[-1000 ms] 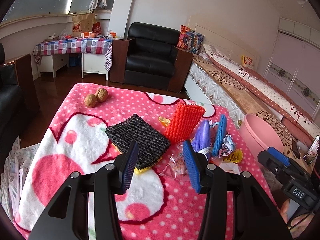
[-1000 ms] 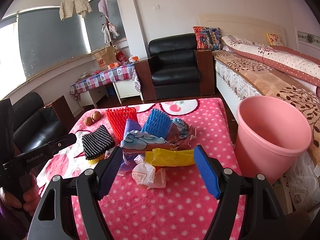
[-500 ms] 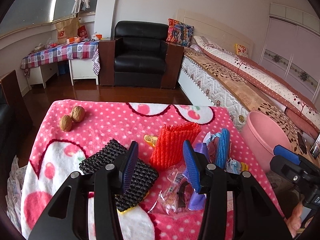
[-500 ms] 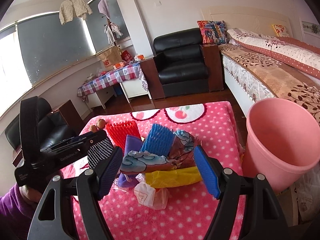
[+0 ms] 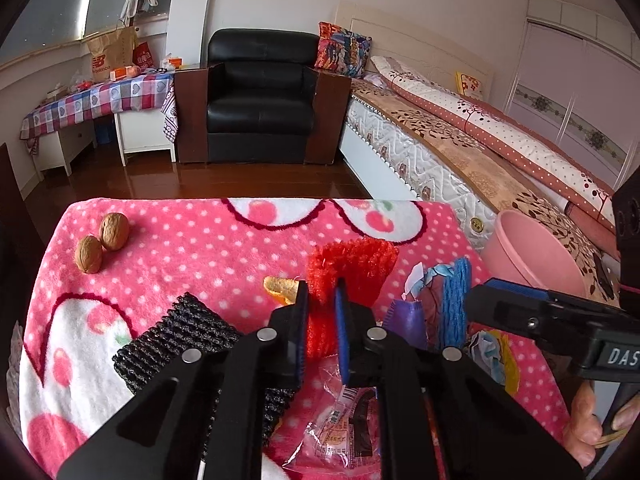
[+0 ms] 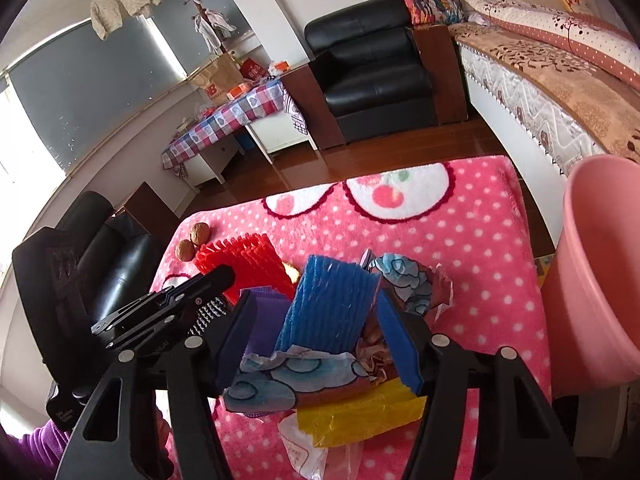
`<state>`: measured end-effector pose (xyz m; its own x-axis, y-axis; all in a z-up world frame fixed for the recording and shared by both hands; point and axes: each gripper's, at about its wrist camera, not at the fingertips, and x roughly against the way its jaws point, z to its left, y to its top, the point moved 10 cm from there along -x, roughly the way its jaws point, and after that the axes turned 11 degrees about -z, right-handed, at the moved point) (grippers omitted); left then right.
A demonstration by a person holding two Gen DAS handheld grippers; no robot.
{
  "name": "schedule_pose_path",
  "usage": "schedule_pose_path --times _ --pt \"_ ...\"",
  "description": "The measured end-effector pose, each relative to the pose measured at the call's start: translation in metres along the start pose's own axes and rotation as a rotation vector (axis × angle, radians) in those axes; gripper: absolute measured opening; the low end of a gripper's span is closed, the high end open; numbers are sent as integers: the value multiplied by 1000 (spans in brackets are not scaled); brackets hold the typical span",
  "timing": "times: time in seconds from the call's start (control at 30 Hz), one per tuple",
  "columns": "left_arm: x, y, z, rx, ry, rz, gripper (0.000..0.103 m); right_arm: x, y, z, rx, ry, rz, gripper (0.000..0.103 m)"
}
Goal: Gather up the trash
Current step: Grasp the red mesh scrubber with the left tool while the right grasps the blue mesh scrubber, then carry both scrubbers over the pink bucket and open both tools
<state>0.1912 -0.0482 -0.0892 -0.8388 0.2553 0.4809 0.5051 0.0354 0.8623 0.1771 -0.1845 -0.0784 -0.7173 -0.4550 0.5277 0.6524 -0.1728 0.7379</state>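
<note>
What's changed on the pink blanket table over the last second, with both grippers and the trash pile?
The left gripper came forward from over the black foam net and its jaws are closing on the red foam net. The right gripper pushed into the pile, jaws closing around the blue foam net and crumpled wrappers. The walnuts, orange peel and pink bin stayed put.

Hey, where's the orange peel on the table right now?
In the left wrist view the orange peel lies mid-table on the pink blanket, just left of the red foam net and beyond the black foam net.
</note>
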Motion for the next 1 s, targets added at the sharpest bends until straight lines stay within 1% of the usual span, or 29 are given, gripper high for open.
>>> schedule_pose_path --times 0.1,0.17,0.2,0.27,0.43,0.7,0.83,1.0 --pt "5 2 -1 -2 -5 -14 10 -6 -6 -1 -7 -3 18 48" --pt "10 5 -1 2 -7 -28 10 -8 -9 -1 -17 -2 27 33" --pt "14 7 -1 6 -8 -37 10 -10 -10 -2 -21 -1 31 28" --pt "22 13 0 13 -8 -56 10 -9 -12 0 -26 5 34 8" --pt "41 26 4 28 -2 -93 10 8 0 6 -23 16 -23 5" --pt "76 51 -6 43 -7 -161 10 65 48 24 1 60 -172 5" --pt "91 63 -17 49 -19 -190 10 98 69 27 8 70 -244 5" --pt "102 72 -41 52 -61 -208 10 128 75 14 -17 43 -284 5"
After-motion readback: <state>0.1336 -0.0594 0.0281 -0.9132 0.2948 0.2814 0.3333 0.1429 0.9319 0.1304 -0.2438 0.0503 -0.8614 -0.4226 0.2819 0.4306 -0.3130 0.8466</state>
